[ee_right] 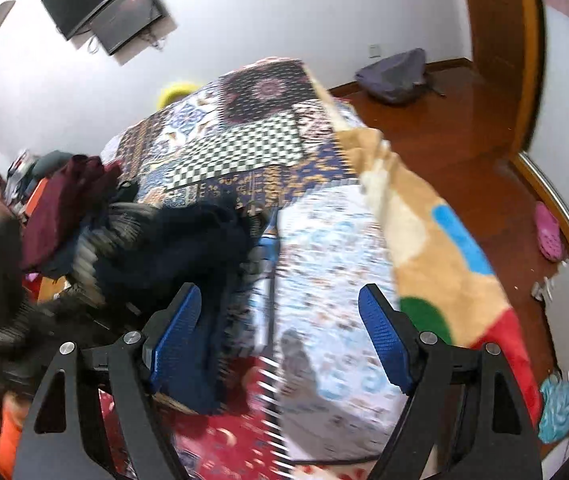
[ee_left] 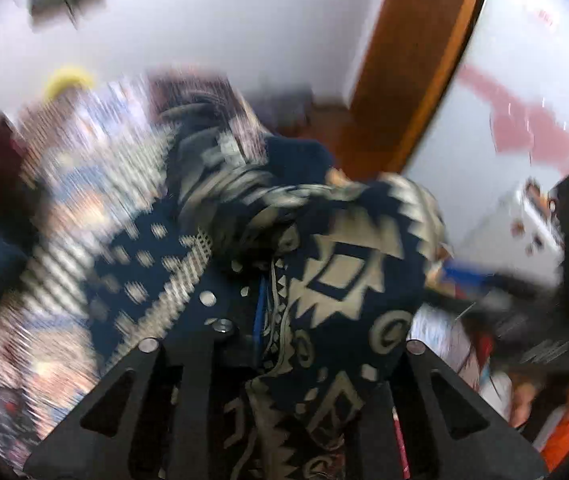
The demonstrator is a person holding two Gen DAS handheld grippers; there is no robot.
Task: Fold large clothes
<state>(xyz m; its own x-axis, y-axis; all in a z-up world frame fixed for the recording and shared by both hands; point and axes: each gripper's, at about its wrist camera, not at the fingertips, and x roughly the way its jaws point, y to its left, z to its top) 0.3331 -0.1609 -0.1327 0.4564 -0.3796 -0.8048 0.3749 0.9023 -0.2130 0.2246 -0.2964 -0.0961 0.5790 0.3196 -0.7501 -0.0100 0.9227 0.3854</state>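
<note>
Navy patterned garment (ee_left: 348, 280) bunched, clamped in left hand-held gripper (ee_left: 262, 320). Right hand-held gripper (ee_right: 280, 332) gaped wide, nothing between pads, above bed (ee_right: 324, 248).

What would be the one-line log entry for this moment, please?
left gripper: shut on patterned garment | right gripper: open, holds nothing | bed: clothes pile | fold: not yet done

The knitted navy-and-cream sweater (ee_left: 348, 280) looks soft and matt. Beside the bed's printed cloth cover (ee_right: 336, 248), the wooden floor (ee_right: 456, 148) is glossy; a fleecy blanket (ee_right: 424, 216) drapes the bed's edge.
</note>
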